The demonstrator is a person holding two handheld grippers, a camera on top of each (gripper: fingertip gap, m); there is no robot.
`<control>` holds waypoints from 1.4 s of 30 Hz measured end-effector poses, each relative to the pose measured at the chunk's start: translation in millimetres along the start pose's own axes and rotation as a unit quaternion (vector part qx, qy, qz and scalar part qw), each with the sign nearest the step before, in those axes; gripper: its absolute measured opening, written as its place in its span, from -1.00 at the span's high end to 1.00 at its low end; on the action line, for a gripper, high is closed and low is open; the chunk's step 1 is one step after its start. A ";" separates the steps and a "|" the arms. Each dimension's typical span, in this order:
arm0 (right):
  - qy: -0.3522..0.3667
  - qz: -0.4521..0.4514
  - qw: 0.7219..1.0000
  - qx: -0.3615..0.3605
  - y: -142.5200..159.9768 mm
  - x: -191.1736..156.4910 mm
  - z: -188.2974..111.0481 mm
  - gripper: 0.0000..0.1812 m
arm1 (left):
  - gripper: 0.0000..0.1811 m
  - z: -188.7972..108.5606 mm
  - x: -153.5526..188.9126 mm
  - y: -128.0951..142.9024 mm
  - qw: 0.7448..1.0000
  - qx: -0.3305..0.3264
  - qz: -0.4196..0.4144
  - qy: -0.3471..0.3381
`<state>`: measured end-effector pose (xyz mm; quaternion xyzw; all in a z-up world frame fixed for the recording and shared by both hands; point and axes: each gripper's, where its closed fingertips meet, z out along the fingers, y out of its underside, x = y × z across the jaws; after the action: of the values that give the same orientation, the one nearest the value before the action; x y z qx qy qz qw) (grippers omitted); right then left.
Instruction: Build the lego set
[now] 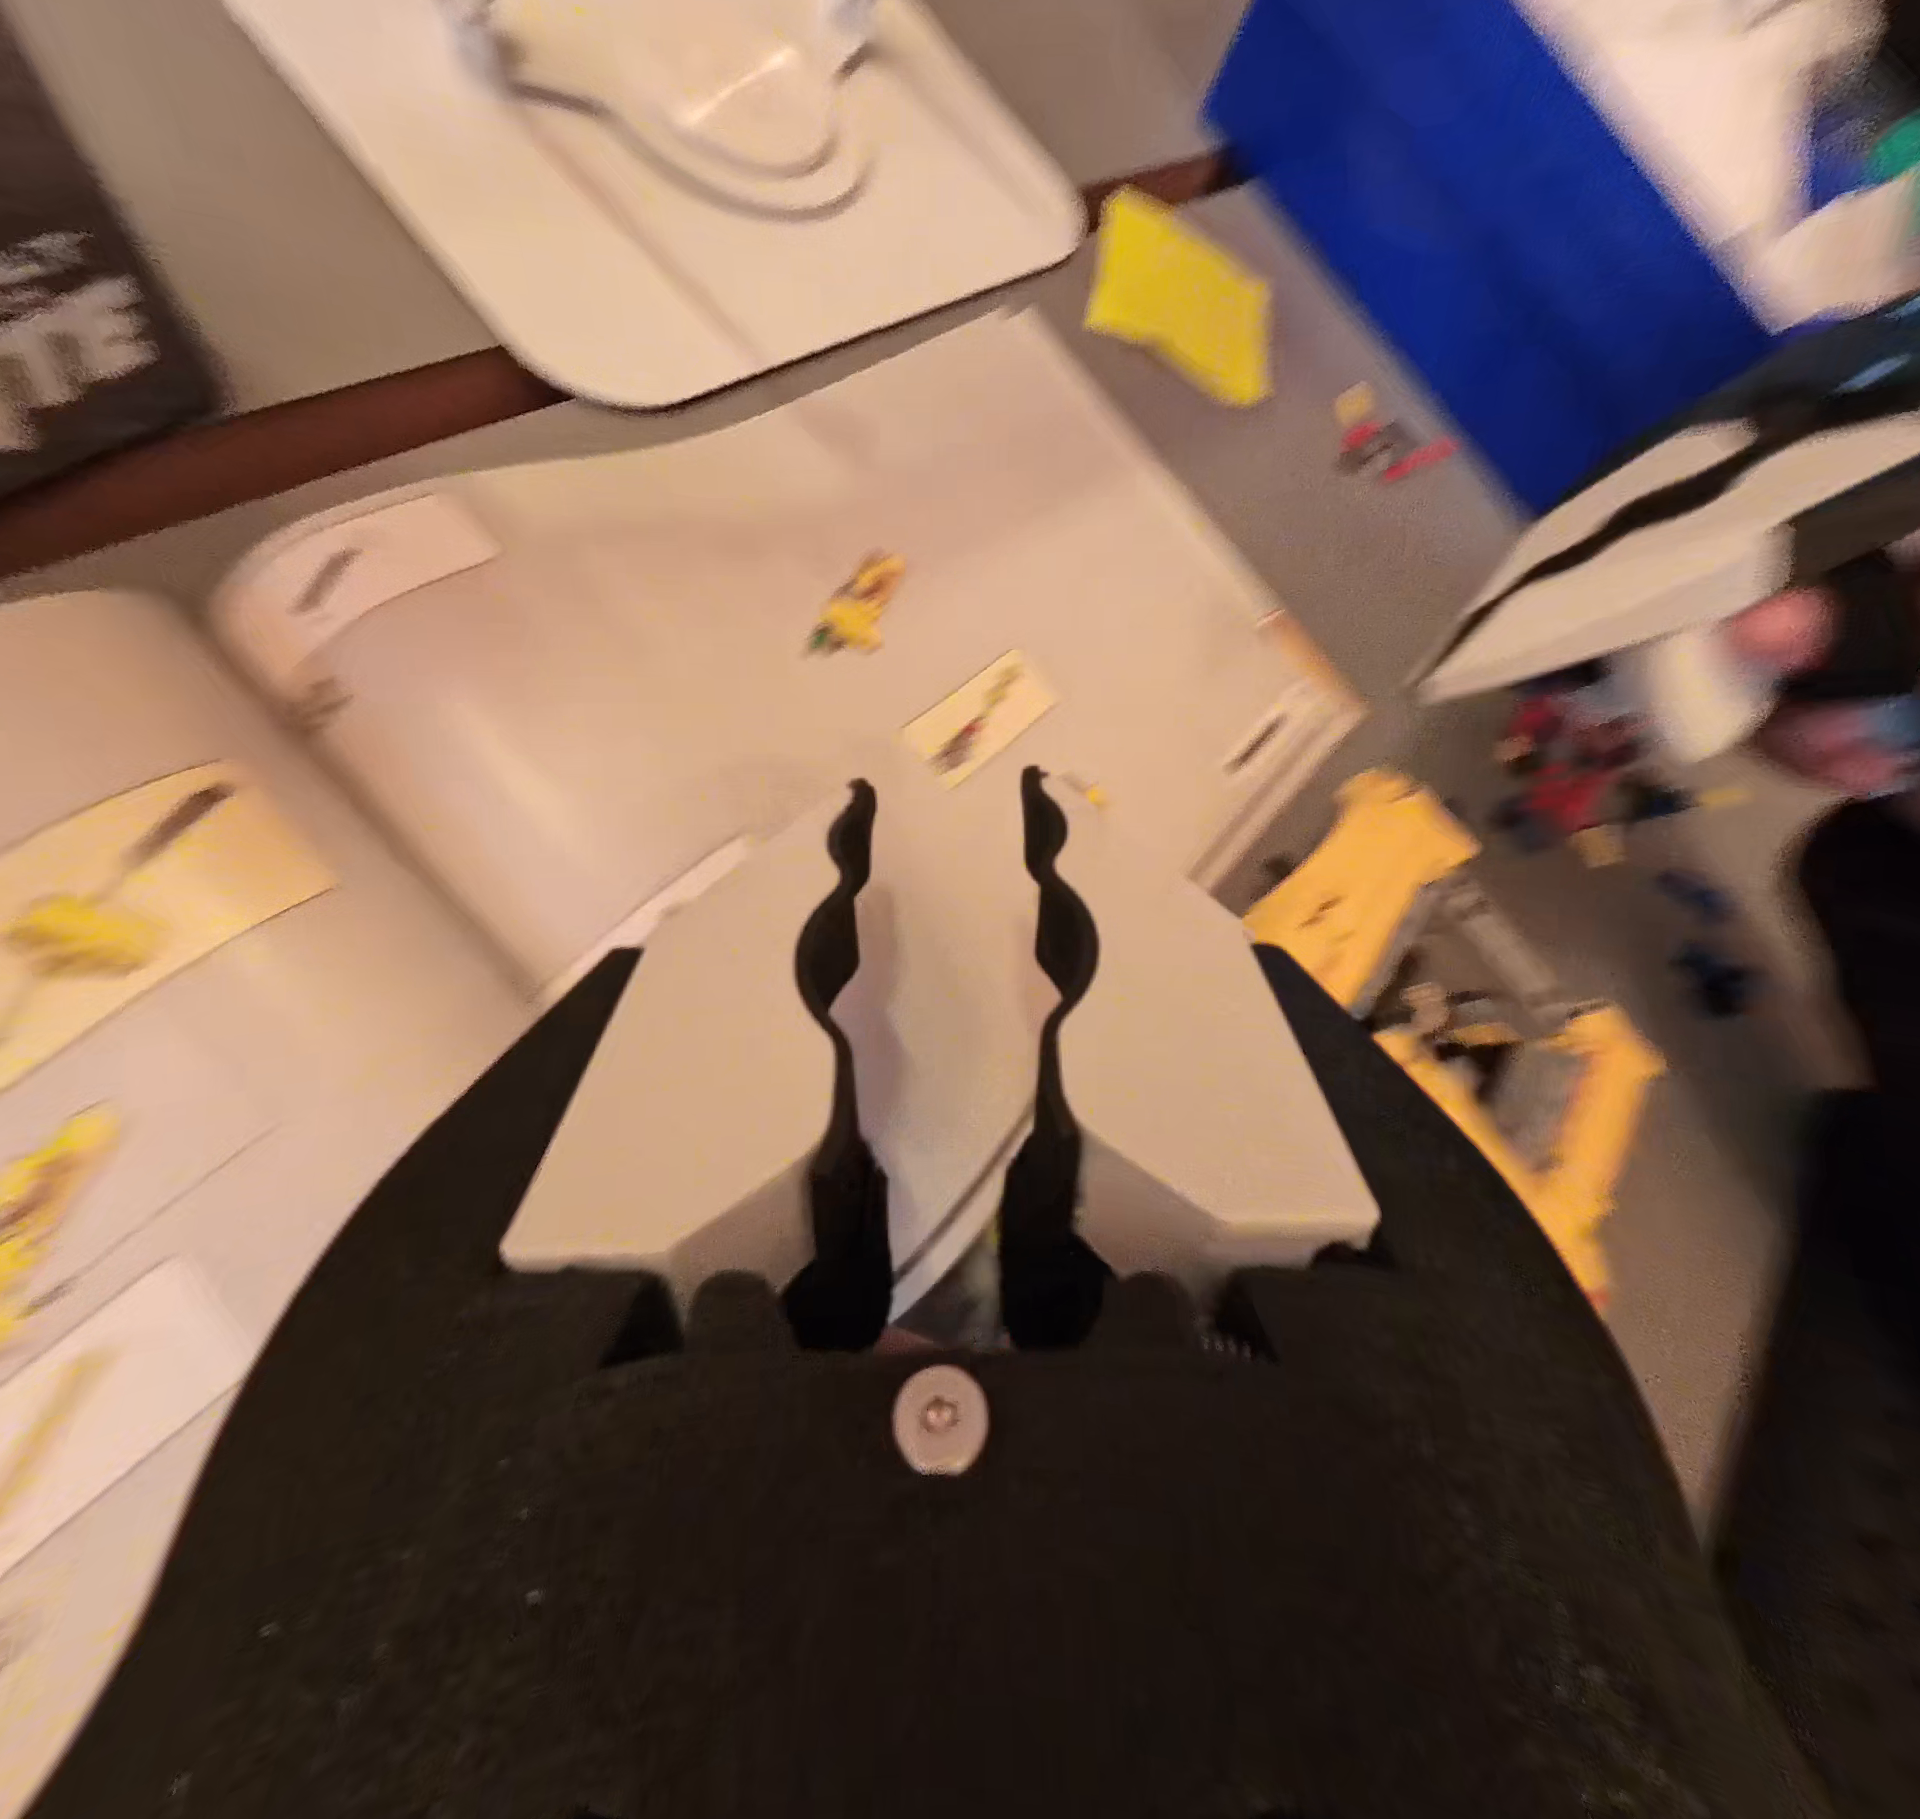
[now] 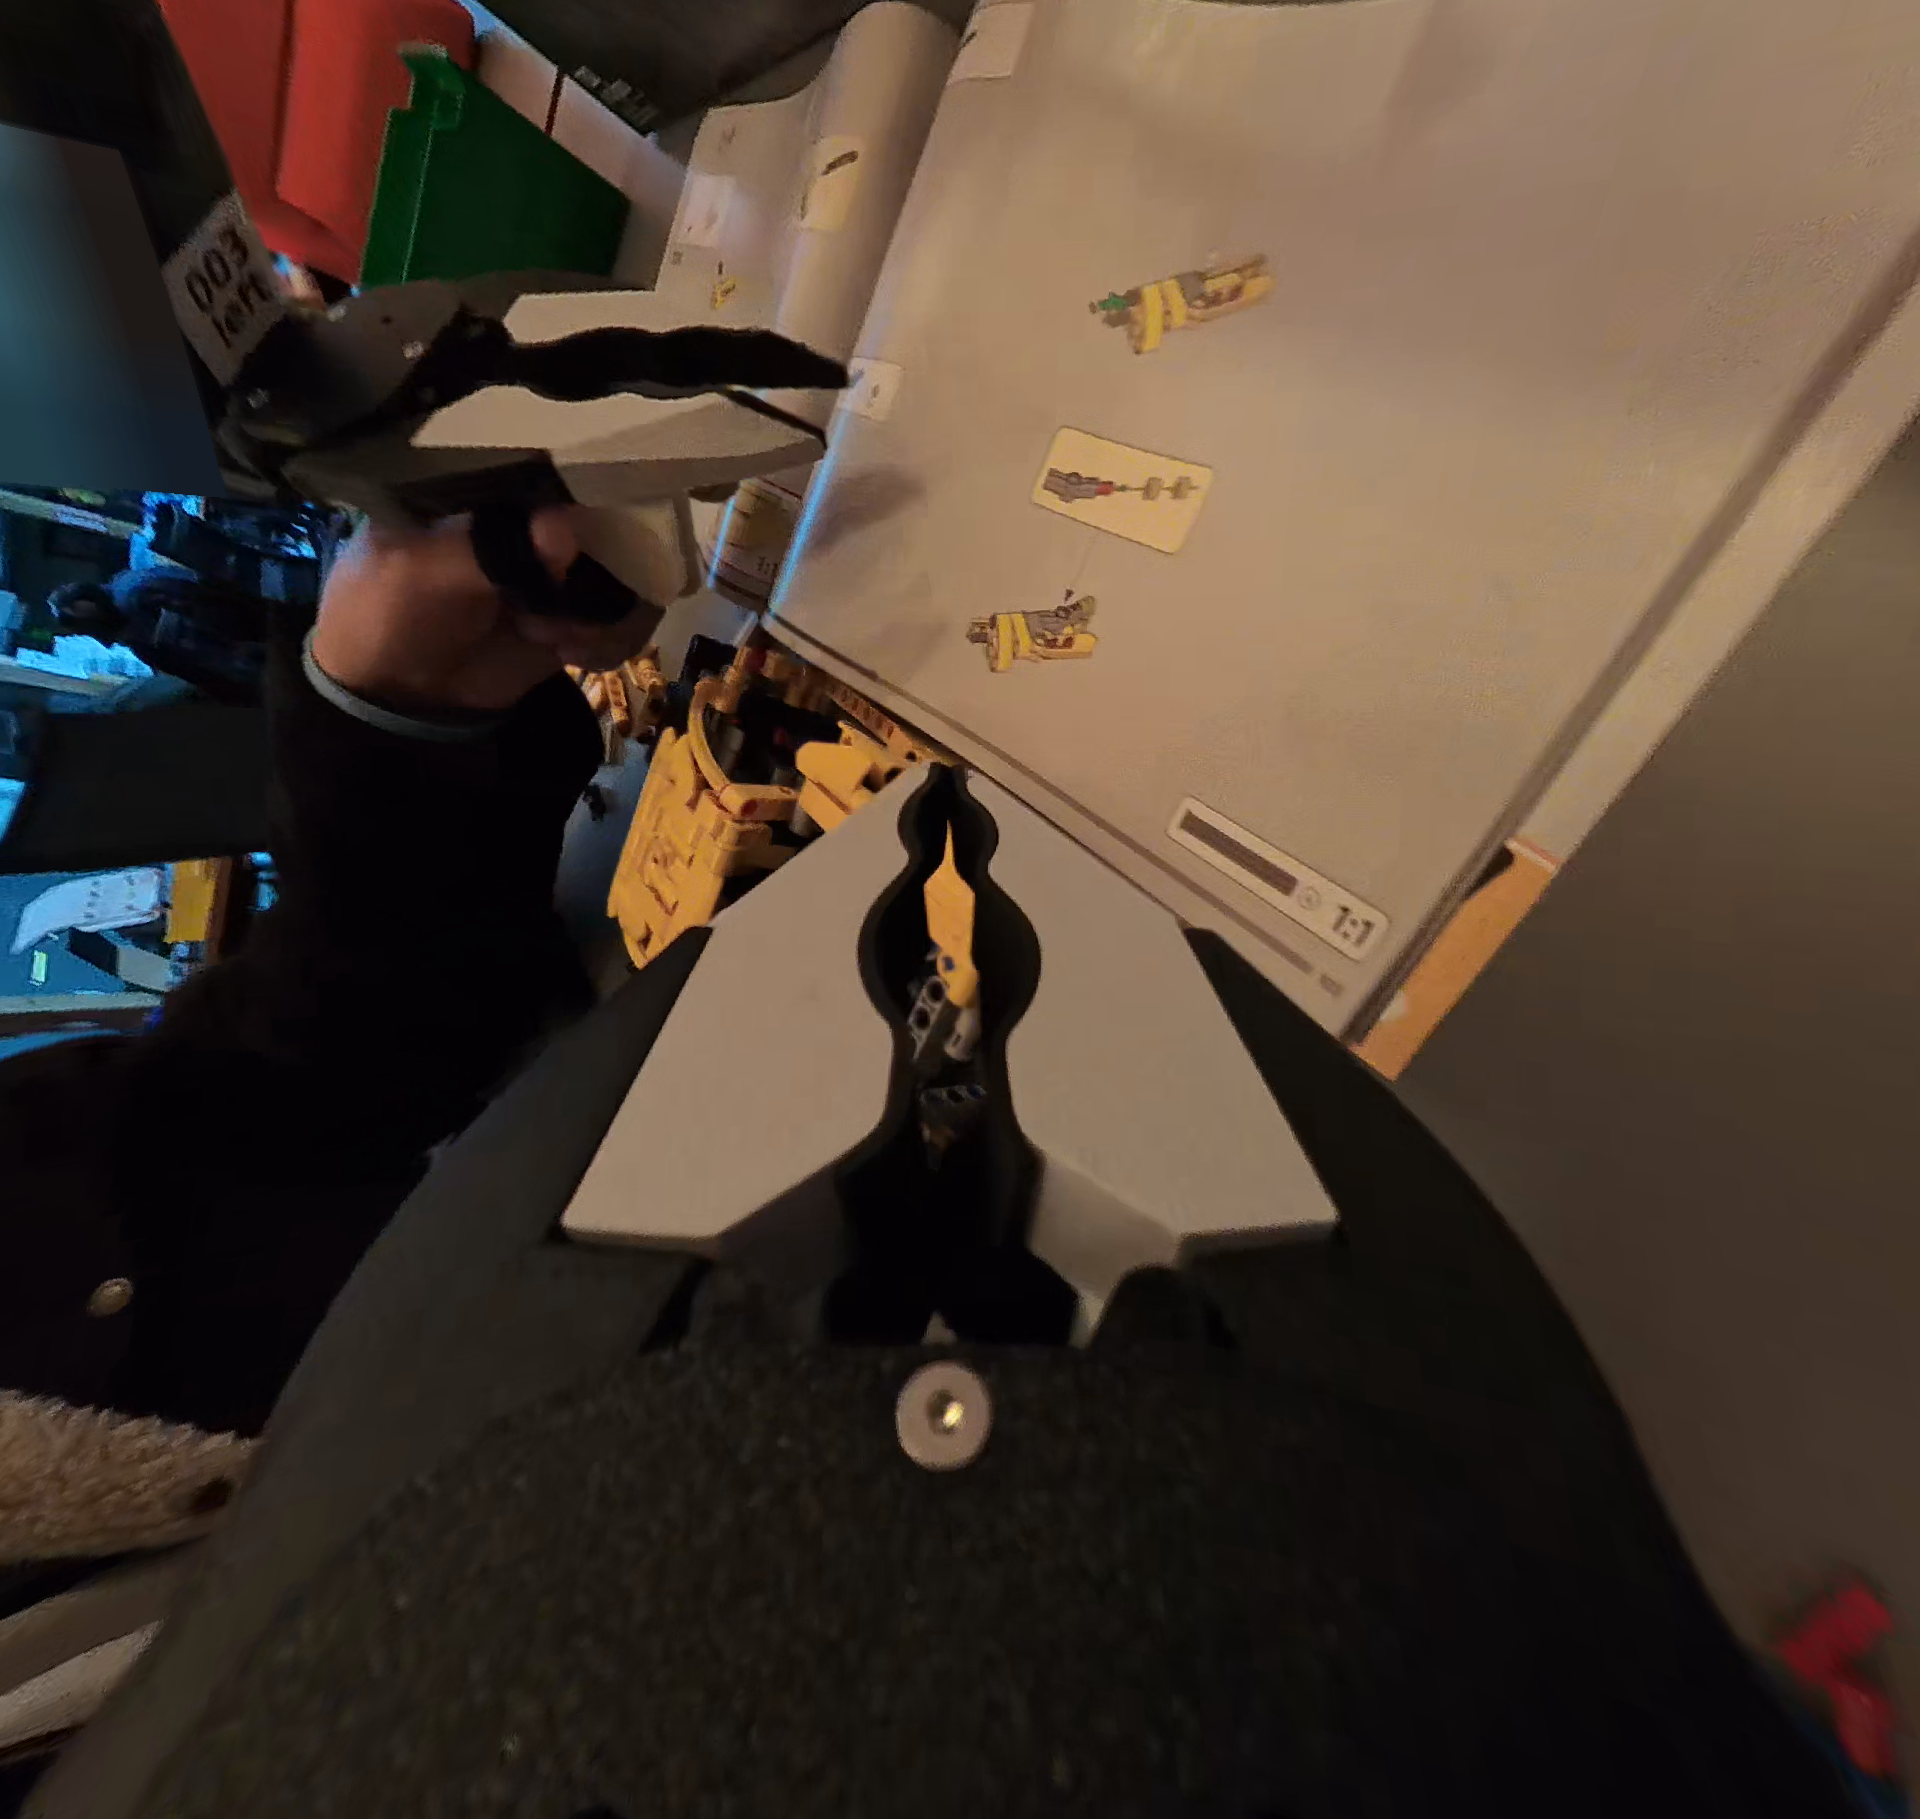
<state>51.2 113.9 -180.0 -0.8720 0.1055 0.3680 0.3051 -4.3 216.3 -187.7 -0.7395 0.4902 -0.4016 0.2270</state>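
Between my right tongs, a yellow-and-grey lego piece is sitting clamped; my left tongs are hanging apart, empty.

Warm dim light is falling on a grey tabletop with a dark brown edge strip, while red, green and blue bins are sitting around it.

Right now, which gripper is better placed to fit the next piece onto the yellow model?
Right, probably. The right gripper is shut on a yellow-and-grey piece beside the yellow model; the left gripper is open, empty, over the instruction booklet.
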 end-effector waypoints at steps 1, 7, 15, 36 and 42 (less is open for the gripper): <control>0.007 -0.010 1.000 -0.004 -0.2 -2.4 2.5 1.00 | 0.67 4.9 13.2 -6.9 0.999 0.006 -0.025 0.038; 0.061 -0.003 0.998 0.018 -5.4 17.6 -9.2 1.00 | 0.62 20.0 30.0 -2.5 0.997 -0.046 -0.001 0.064; 0.145 0.086 0.984 -0.064 32.8 63.8 -9.2 0.51 | 0.94 -23.8 -46.6 31.6 0.978 -0.107 0.113 -0.143; 0.085 0.124 0.988 -0.042 33.6 62.2 -19.3 0.84 | 1.00 -0.3 -45.0 49.5 0.980 -0.129 0.094 -0.120; 0.094 0.127 0.985 -0.072 41.9 66.6 -10.7 0.87 | 1.00 0.7 -44.6 50.2 0.980 -0.128 0.094 -0.119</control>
<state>87.3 76.9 -240.3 -0.9018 0.2168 0.3270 0.1810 -39.7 235.8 -241.3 -0.7554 0.5745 -0.2219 0.2237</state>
